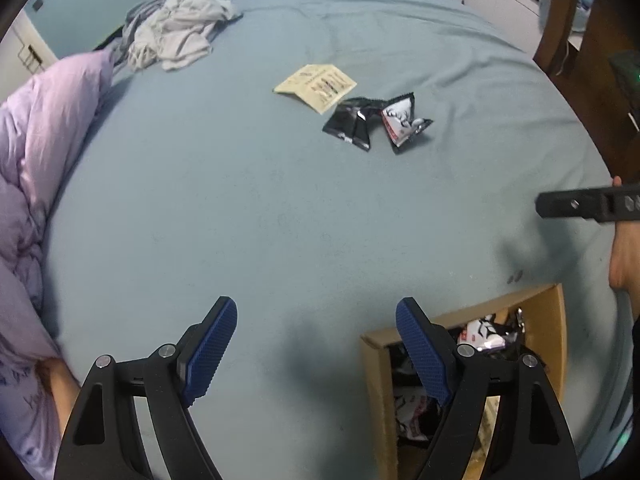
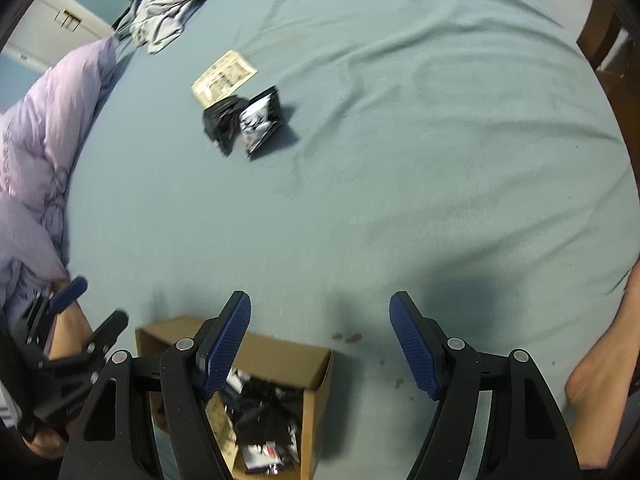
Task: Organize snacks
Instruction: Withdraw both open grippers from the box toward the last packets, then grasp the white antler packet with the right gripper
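Three snack packets lie loose on the bed sheet (image 1: 280,208), grouped well ahead of you. The beige packet (image 1: 315,87) is farthest and lies flat; the black packet (image 1: 349,123) sits just in front of it, and the black-and-white packet (image 1: 403,122) lies beside the black one, touching it or nearly so. From your right wrist view the same three read as beige packet (image 2: 223,77), black packet (image 2: 221,122) and black-and-white packet (image 2: 260,122), blurred but in the same cluster.

Nearer to you, a cardboard box (image 1: 374,364) stands open on the bed, and more black and white packets are heaped inside it. In the right wrist view the cardboard box (image 2: 276,354) lies low in the picture, partly behind your left finger pad.

Your left gripper (image 1: 316,346) hovers over bare sheet with its fingers spread wide and nothing between them; its right finger overlaps the near corner of the box in the picture. Your right gripper (image 2: 320,344) also has its fingers wide apart and empty, above the sheet just past the box. Each gripper shows at the edge of the other's view, held in your hand.

Farther out, a lilac duvet (image 1: 44,184) is bunched along the left edge of the bed, and a crumpled grey garment (image 1: 180,30) lies at the far corner. A bare foot (image 2: 600,380) rests on the sheet at the right.
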